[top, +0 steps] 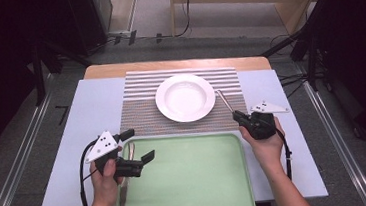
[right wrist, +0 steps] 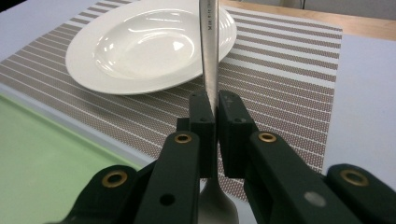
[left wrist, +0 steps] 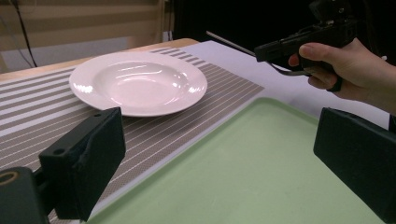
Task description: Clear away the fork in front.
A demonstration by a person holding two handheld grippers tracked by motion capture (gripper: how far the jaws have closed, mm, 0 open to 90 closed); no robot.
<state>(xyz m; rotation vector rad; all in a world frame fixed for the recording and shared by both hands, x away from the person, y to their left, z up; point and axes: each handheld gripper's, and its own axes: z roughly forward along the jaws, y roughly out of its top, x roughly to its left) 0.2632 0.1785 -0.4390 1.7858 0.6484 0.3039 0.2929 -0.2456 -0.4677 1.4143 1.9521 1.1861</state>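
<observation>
My right gripper clamps the spoon, so I lower it flat just right of the plate, parallel, before loosening.

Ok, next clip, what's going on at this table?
A person is laying a place setting with a gripper in each hand. The right gripper is shut on a metal spoon, clamping its handle and holding it just right of the white plate on the striped placemat. The left gripper is open with nothing between its jaws, held over the left end of the green tray, where more cutlery lies beside it.
</observation>
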